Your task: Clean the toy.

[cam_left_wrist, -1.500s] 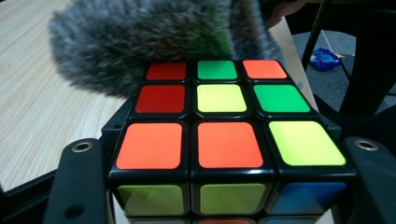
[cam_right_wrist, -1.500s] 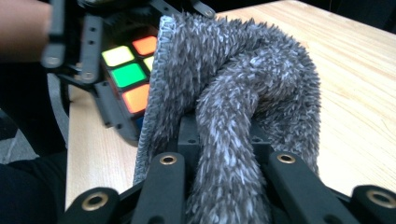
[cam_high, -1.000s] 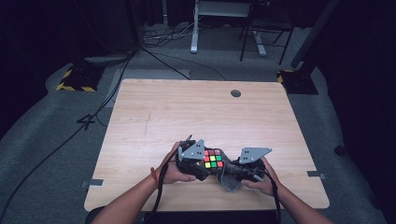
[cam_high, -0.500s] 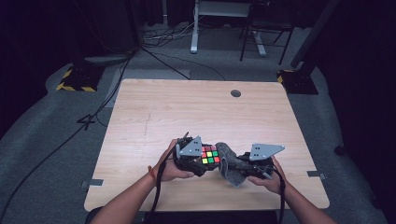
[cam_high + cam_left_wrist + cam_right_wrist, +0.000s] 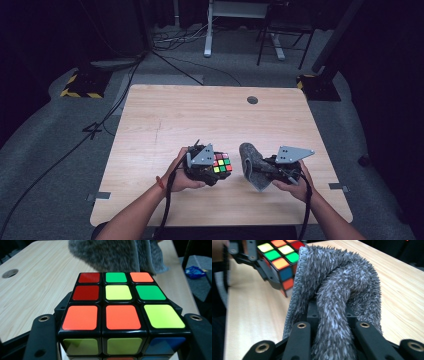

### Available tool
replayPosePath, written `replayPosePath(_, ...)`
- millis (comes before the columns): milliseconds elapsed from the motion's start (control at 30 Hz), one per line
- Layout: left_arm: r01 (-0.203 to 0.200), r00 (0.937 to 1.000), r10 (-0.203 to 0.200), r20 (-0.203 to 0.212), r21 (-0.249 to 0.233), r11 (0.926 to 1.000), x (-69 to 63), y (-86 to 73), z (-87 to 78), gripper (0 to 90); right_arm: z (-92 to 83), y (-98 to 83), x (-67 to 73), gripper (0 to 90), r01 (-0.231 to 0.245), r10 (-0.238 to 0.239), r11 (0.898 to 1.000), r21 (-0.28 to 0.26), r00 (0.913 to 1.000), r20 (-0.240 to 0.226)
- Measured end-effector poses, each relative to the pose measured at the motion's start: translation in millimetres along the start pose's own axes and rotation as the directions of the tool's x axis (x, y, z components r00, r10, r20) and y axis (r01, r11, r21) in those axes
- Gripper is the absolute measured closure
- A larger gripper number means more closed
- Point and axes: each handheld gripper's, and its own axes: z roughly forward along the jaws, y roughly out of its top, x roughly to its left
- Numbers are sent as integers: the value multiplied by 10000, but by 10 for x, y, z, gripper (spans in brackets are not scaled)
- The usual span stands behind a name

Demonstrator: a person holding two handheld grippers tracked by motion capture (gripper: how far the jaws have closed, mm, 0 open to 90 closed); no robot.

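The table (image 5: 210, 120) fills the frame's centre. Low in the frame, left of centre, the cube (image 5: 221, 163) sits between the left gripper's (image 5: 212, 167) jaws. Just right of it, apart, the cloth (image 5: 252, 161) hangs from the right gripper (image 5: 272, 170). A hole (image 5: 252, 100) lies in the tabletop towards the upper right, well behind both.
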Motion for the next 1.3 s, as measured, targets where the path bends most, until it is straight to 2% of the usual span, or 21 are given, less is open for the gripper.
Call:
replayPosePath(67,-82,9998,85,-200,158,9998,35,-32,-3,334,-19,-27,-53,760,-41,39,10000,80,9997,226)
replayPosePath(267,260,9989,-249,-394,283,9993,162,-135,-29,334,-60,-131,-211,759,-267,233,9988,400,9962,837)
replayPosePath(333,305,9982,-283,-531,410,9987,193,-171,-32,334,-68,-165,-258,759,-386,338,9979,514,9952,915)
replayPosePath(467,652,9960,-612,-643,621,9959,289,-269,-32,334,-65,-241,-347,759,-516,418,9951,840,9925,1146)
replayPosePath(533,930,9946,-898,-527,620,9937,339,-327,-22,334,-52,-285,-386,759,-626,509,9933,973,9917,1184)
replayPosePath(633,1005,9938,-957,-572,888,9910,374,-386,15,334,-19,-350,-437,758,-666,501,9896,1277,9905,1279)
replayPosePath(700,1245,9919,-1214,-386,941,9877,403,-450,50,334,4,-402,-472,757,-903,744,9865,1367,9903,1175)
replayPosePath(767,1286,9915,-1260,-312,1052,9861,411,-492,75,334,32,-445,-490,757,-889,692,9828,1617,9899,1235)
replayPosePath(867,1496,9887,-1494,-102,1154,9820,423,-552,121,334,53,-493,-511,755,-1047,869,9812,1618,9897,1137)
replayPosePath(1033,1566,9874,-1584,25,1344,9785,410,-614,191,333,90,-534,-503,748,-1079,916,9791,1725,9908,1000)
replayPosePath(1300,1534,9880,-1545,-12,1269,9800,402,-642,214,328,135,-602,-494,724,-1185,1053,9733,1965,9915,764)
